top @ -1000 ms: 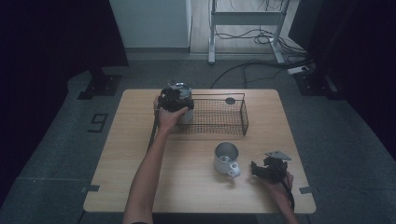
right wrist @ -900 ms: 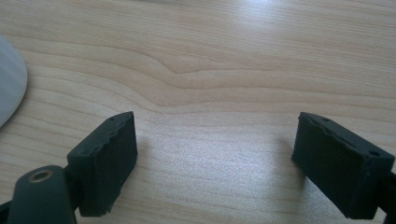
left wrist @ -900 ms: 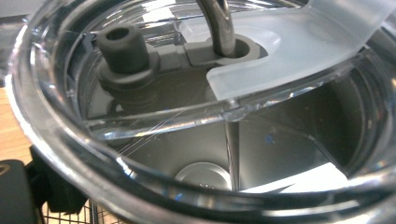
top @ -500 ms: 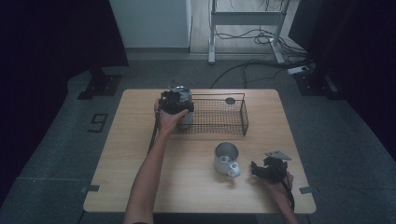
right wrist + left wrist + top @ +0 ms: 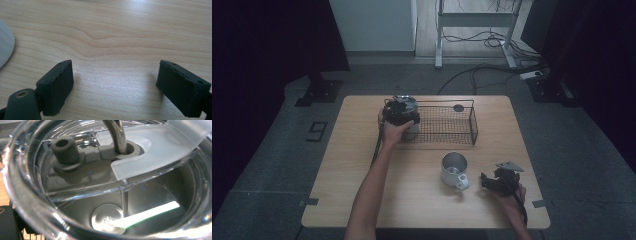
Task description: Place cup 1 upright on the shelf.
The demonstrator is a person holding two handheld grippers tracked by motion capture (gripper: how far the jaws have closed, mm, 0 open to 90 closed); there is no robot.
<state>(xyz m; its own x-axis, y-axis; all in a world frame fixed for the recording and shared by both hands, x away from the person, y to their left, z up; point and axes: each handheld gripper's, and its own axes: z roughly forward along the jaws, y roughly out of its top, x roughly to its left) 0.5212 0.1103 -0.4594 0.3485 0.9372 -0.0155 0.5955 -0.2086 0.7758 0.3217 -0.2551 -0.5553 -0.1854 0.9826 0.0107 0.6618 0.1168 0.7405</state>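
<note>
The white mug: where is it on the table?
In the high view the white mug stands right of centre, just in front of the wire basket, left of the right claw.

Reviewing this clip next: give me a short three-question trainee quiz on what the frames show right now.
1. True or false: the right gripper has its jaws spread wide over bare table.
2. Multiple choice: where is the metal cup with a clear lid? A) at the left end of the wire basket, by the left gripper; B) on the floor; C) beside the right gripper.
3. Fill in: the open steel mug stands on the table, outside the ____.

Key: 1 true; 2 A; 3 basket.
</note>
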